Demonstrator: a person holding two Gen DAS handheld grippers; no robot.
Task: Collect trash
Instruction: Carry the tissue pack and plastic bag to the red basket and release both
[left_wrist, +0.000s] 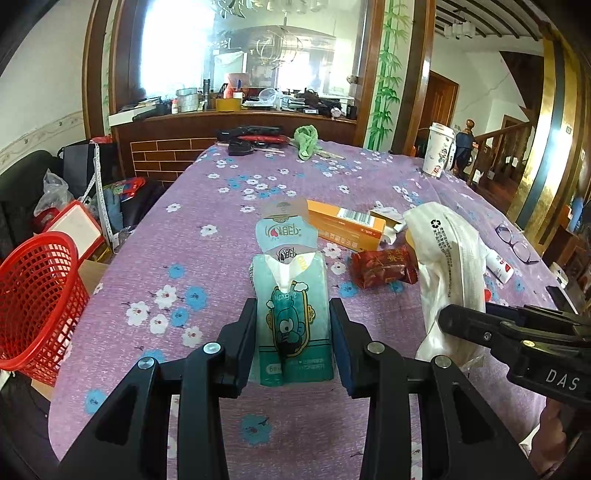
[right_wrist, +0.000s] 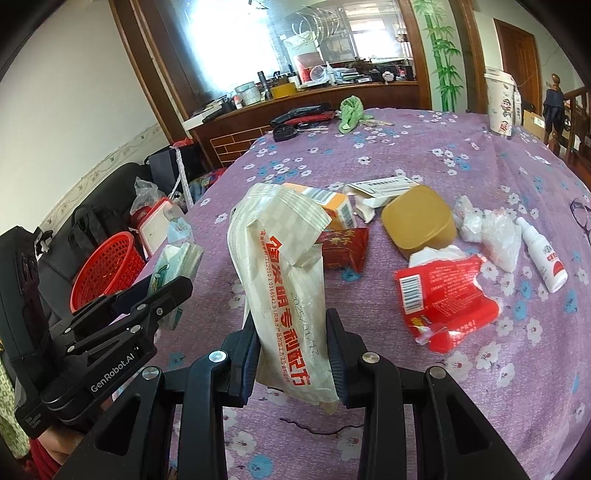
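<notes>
A teal tissue pack (left_wrist: 293, 317) is clamped upright between the fingers of the left gripper (left_wrist: 293, 332), a white tissue showing at its torn top, above the purple flowered tablecloth (left_wrist: 207, 206). A long white wrapper (right_wrist: 288, 295) printed with red characters is pinched in the right gripper (right_wrist: 291, 354), its jaws closed against both sides and the upper end standing up and bent over.

A red basket (left_wrist: 37, 306) is seen off the table's left edge, beside the left gripper; nothing can be made out inside it from either view. A tall paper cup (left_wrist: 437, 149) with a lid is stood at the far right edge of the table; its contents are hidden.

Still on the cloth are an orange carton (left_wrist: 347, 225), a dark red packet (left_wrist: 384, 267) just beside it, and a small opened white box (right_wrist: 384, 188) behind them.

Only the right wrist view takes in a tan lidded tub (right_wrist: 419, 221) lying tilted, a torn red wrapper (right_wrist: 443, 302) in front of it, crumpled clear plastic (right_wrist: 491, 232) and a small white spray bottle (right_wrist: 543, 258) at the right. Eyeglasses (left_wrist: 515, 243) are shown whole only in the left wrist view. A green cloth (left_wrist: 306, 140) is lying at the table's far end.
</notes>
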